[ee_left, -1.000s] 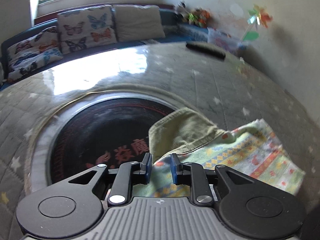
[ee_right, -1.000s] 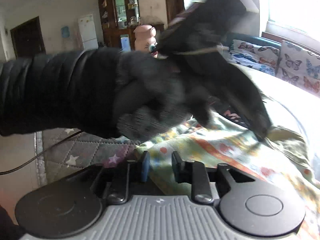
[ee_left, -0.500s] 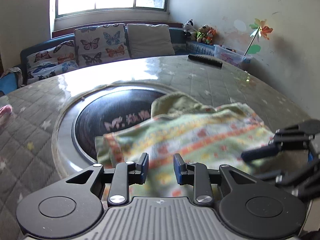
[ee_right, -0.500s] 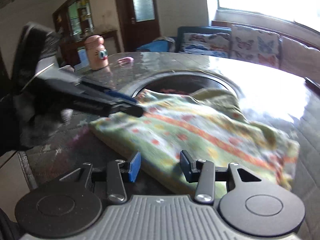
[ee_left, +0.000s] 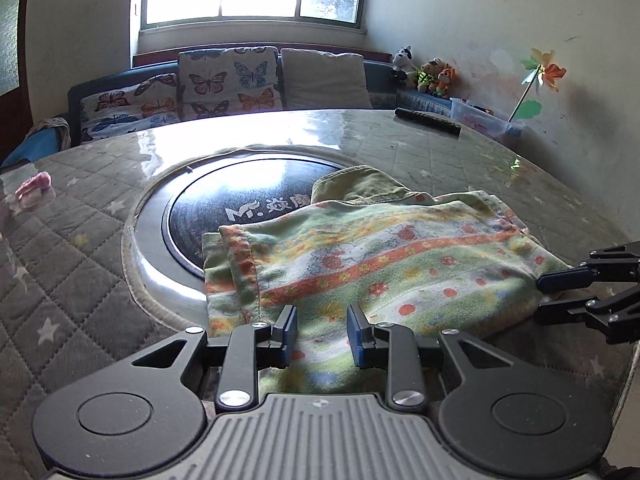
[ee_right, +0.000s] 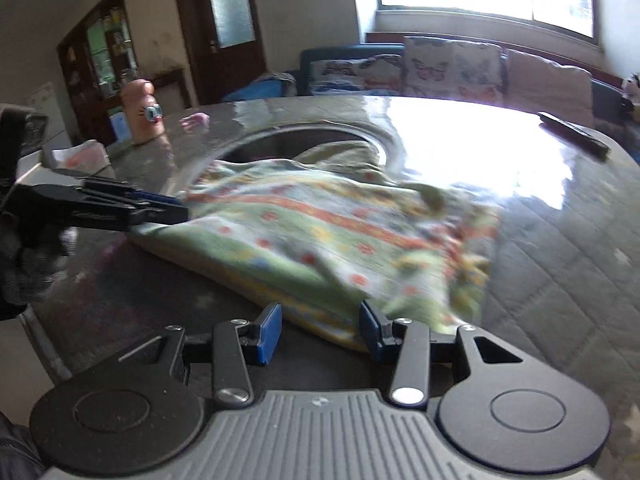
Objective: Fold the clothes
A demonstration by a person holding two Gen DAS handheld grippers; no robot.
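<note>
A green garment (ee_left: pixel 384 264) with orange flower bands lies folded on the round table, its far-left part over the black hotplate (ee_left: pixel 240 204). My left gripper (ee_left: pixel 322 336) stands open at the garment's near edge; cloth lies under the gap and the pads do not press it. My right gripper (ee_left: pixel 540 298) shows at the garment's right end, fingers apart around its edge. In the right wrist view the garment (ee_right: pixel 320 232) is blurred. The right gripper (ee_right: pixel 320 332) is open there, with the cloth's near edge by its right finger. The left gripper (ee_right: pixel 180 208) reaches in from the left.
The table (ee_left: pixel 80 272) has a grey quilted star cover. A dark bar-shaped object (ee_left: pixel 427 120) lies at its far edge, a small pink thing (ee_left: pixel 34 186) at the left. A peach bottle (ee_right: pixel 144 114) stands at the table's far left. A gloved hand (ee_right: pixel 24 256) holds the left gripper.
Both grippers' jaws have widened and drawn back toward the garment's near edge. The gloved hand that crossed the right wrist view has swung left. The garment now lies flat and folded.
</note>
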